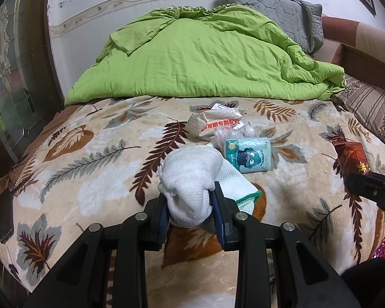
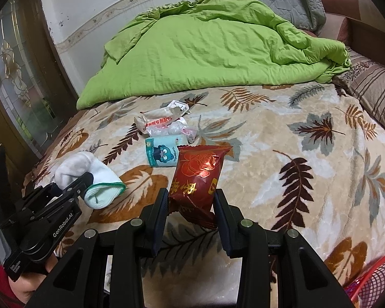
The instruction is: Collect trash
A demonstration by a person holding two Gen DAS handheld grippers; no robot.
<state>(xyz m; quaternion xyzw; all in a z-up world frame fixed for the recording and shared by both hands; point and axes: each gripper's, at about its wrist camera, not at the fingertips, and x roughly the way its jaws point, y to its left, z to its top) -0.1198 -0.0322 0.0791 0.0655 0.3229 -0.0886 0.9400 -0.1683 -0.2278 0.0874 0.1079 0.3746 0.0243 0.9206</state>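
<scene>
My left gripper (image 1: 190,200) is shut on a white sock (image 1: 190,177) with a green cuff, held just above the leaf-patterned blanket (image 1: 89,154). It also shows in the right wrist view (image 2: 86,179) with the sock (image 2: 100,179). My right gripper (image 2: 191,200) is shut on a red snack wrapper (image 2: 197,177), lifted over the bed; the wrapper shows at the right in the left wrist view (image 1: 351,156). A teal tissue pack (image 1: 247,155) (image 2: 163,152), a crumpled clear plastic bag (image 2: 170,128) and a beige printed wrapper (image 1: 213,124) (image 2: 156,118) lie together mid-bed.
A green quilt (image 1: 200,56) is bunched at the back, with a grey pillow (image 1: 277,7) behind and a striped pillow (image 2: 372,92) at right. A red mesh basket (image 2: 374,279) sits at lower right. A dark phone (image 1: 5,218) lies on the blanket's left edge.
</scene>
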